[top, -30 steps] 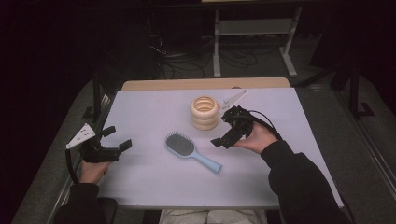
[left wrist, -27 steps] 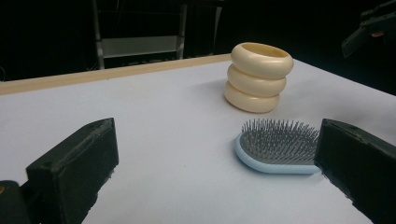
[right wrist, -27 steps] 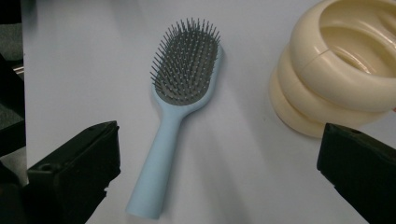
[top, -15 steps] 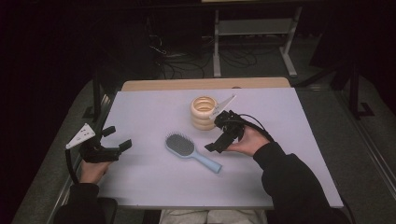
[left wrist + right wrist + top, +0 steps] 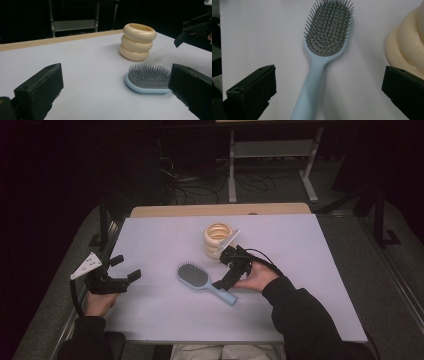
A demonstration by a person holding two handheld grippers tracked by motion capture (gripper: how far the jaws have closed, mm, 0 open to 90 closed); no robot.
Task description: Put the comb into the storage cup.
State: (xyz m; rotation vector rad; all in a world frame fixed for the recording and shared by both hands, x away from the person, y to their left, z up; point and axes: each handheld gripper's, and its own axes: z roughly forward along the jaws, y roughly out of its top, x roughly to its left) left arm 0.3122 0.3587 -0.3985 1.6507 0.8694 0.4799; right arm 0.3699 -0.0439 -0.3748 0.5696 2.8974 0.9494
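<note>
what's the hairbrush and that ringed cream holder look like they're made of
Hairbrush: likely moulded plastic, matte pale blue, smooth one-piece handle; grey pad with thin bristles, light-tipped, probably plastic or wire.
Cream holder: three stacked bulging rings, smooth with a soft sheen, so plastic or glazed ceramic; the look leaves it open.

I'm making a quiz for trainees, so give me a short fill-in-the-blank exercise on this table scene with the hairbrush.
1. The light blue hairbrush lies with its bristles facing ____.
2. The right tongs hang over the brush's ____, jaws open.
3. The cream holder looks like ____ stacked rings.
4. The left tongs are ____ and hold nothing.

Missing words: up; handle; three; open
</note>
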